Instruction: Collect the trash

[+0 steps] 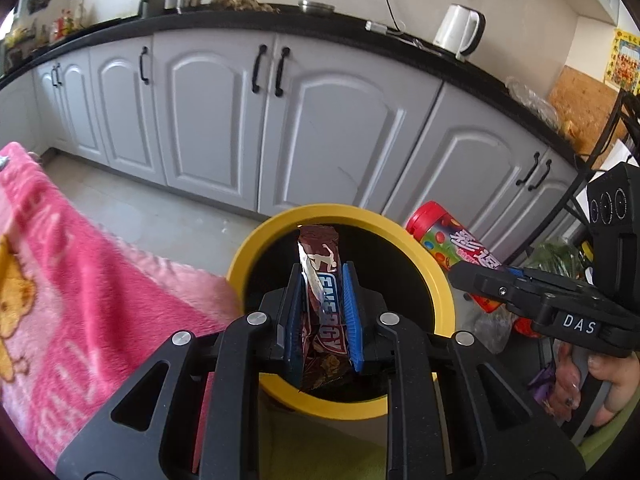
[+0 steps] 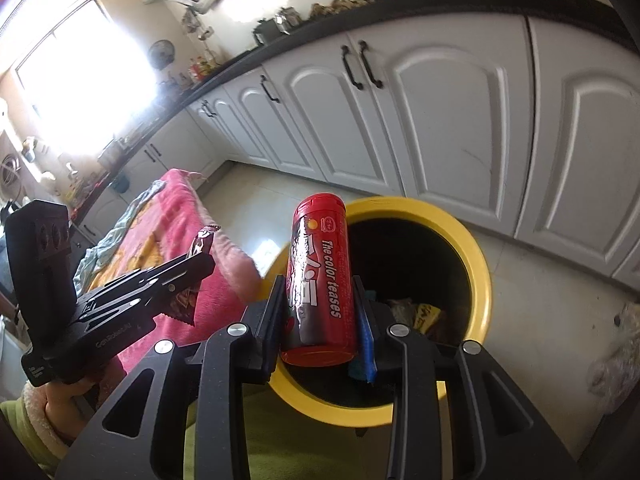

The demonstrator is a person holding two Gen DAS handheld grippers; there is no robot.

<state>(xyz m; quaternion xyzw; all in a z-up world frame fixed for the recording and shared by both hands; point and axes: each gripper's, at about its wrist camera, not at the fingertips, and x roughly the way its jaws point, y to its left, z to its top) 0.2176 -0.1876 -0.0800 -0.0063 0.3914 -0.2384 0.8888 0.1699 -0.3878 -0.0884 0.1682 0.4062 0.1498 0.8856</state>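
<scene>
My left gripper (image 1: 322, 276) is shut on a brown energy bar wrapper (image 1: 320, 280), which stands upright between the blue pads over the mouth of a yellow-rimmed bin (image 1: 436, 280). My right gripper (image 2: 320, 284) is shut on a red candy canister (image 2: 322, 280), held upright above the near left rim of the same bin (image 2: 480, 280). The left wrist view shows the right gripper (image 1: 460, 270) with the canister (image 1: 448, 240) just right of the bin. In the right wrist view, the left gripper (image 2: 200, 260) with the wrapper (image 2: 202, 242) hangs left of the bin.
Some trash (image 2: 424, 314) lies inside the bin. A pink blanket (image 1: 80, 280) covers a surface left of it. White cabinets (image 1: 240, 120) under a black counter stand behind. Plastic bags (image 2: 616, 352) lie on the floor to the right. A hand (image 1: 612, 380) grips the right tool.
</scene>
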